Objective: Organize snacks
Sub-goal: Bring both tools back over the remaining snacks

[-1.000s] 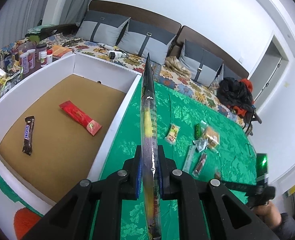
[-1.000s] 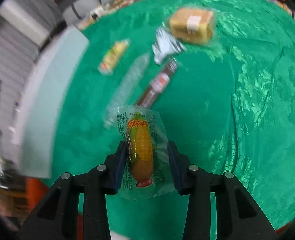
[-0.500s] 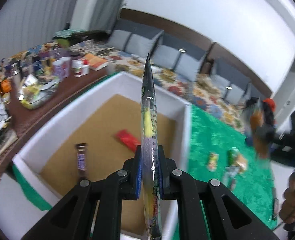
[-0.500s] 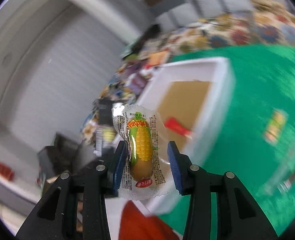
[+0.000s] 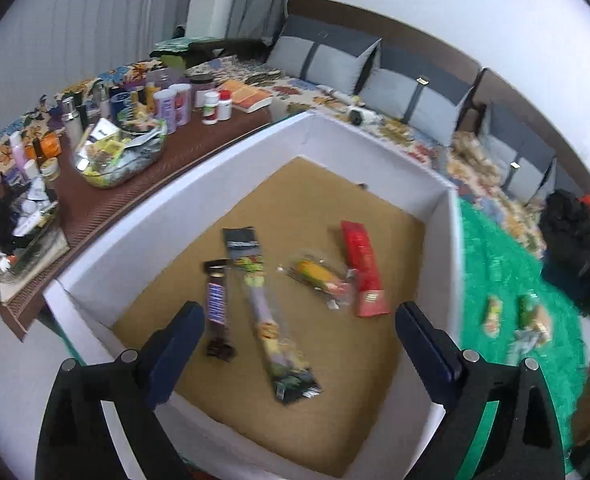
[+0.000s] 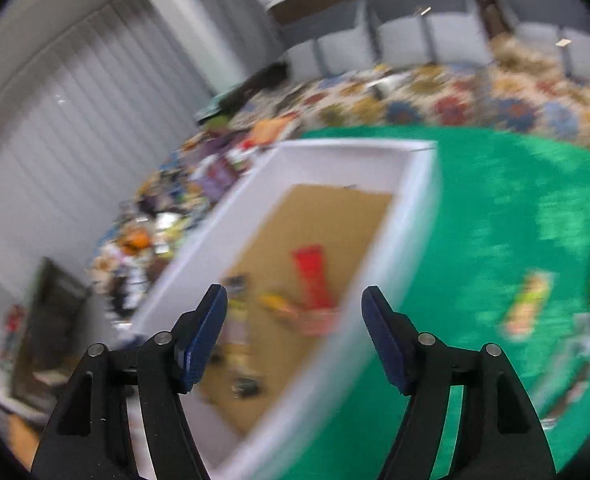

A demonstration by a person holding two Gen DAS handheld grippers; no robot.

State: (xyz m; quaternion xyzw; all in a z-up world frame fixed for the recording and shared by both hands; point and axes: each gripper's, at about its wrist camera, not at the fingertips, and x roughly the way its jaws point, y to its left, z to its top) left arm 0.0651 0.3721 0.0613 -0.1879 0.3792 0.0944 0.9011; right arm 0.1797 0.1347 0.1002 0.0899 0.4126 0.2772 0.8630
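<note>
My left tool [image 5: 299, 332] and right tool [image 6: 294, 312] were opening, empty, above the white box [image 5: 451, 248].

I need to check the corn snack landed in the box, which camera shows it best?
The left wrist view: the corn snack lies sharp on the box floor beside the red packet. The right wrist view shows it only as a blurred yellow smear.
</note>
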